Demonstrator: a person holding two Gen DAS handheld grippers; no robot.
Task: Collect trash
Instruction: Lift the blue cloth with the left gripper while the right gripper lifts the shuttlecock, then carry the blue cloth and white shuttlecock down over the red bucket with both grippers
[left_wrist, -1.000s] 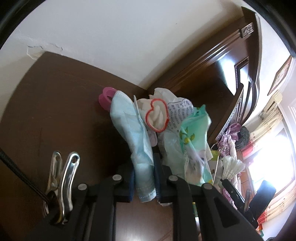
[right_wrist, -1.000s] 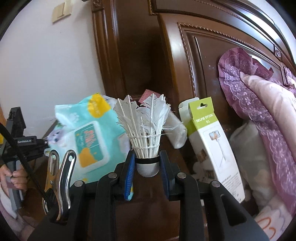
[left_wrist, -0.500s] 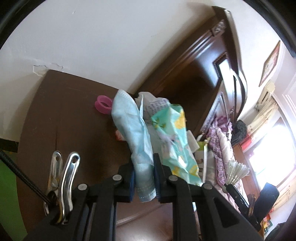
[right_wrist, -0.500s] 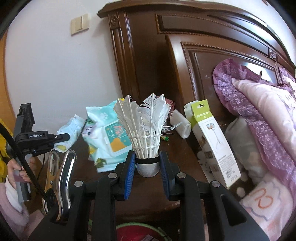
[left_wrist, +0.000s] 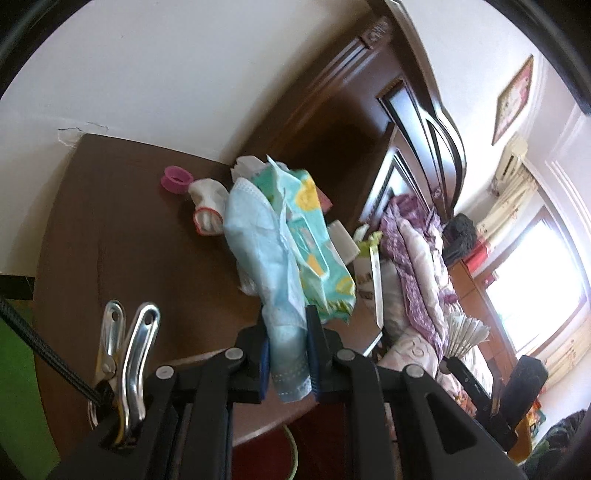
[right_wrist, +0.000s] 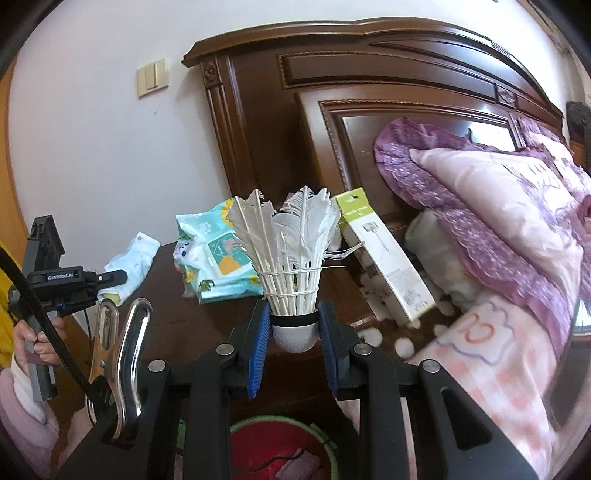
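On nightstand (left_wrist: 122, 236), 1 wipes pack (right_wrist: 218, 258), left tongs (left_wrist: 286, 343) pinching 1 mask (left_wrist: 258, 251), right tongs (right_wrist: 294, 332) clamping 1 shuttlecock (right_wrist: 291, 258)

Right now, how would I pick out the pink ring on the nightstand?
Start at the dark wooden nightstand beside the carved headboard. At its back, close to the white wall, past the green wipes pack, lies the pink ring. It is the only bright pink round hollow thing there, beside a white bundle.

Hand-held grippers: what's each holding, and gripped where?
Left hand-held gripper: light-blue face mask, pinched at its lower end. Right hand-held gripper: white feather shuttlecock, clamped by its rounded cork base, feathers up.
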